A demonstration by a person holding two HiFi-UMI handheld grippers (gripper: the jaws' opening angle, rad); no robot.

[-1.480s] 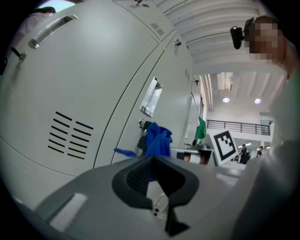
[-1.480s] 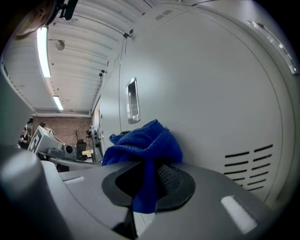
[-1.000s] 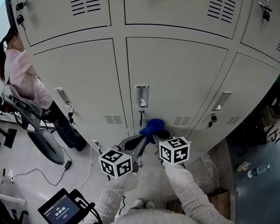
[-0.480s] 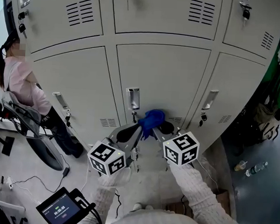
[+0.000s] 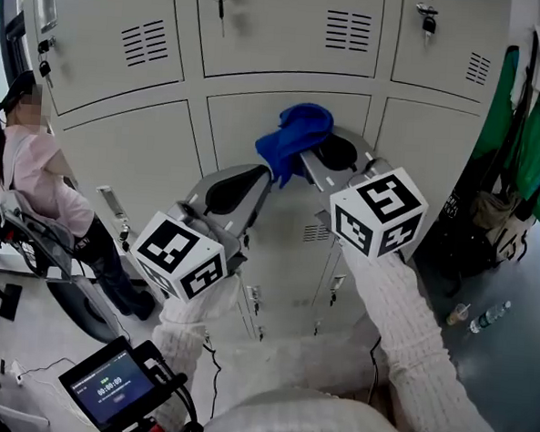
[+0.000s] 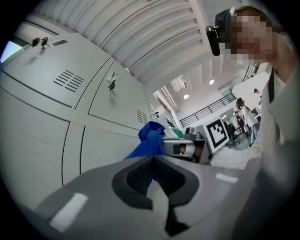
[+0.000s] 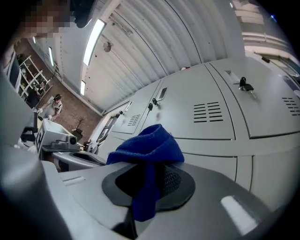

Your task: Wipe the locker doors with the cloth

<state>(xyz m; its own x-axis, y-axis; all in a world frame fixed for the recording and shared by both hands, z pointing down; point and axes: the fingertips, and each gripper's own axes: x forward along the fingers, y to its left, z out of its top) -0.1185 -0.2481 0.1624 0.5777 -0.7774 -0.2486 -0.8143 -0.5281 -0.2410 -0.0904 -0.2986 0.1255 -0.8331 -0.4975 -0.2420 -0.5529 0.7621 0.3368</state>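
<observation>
2 grippers, the left gripper (image 5: 262,172) and the right gripper (image 5: 303,160), bearing 2 marker cubes (image 5: 181,255); 1 blue cloth (image 5: 296,134) at 12 o'clock; at least 6 locker doors (image 5: 282,24); 1 seated person (image 5: 31,164) at 9 o'clock; 1 screen (image 5: 111,390) at 7 o'clock; 1 bottle (image 5: 487,316) at 4 o'clock

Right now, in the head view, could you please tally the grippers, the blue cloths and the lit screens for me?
grippers: 2, the left gripper and the right gripper
blue cloth: 1
lit screen: 1
total: 4
</observation>
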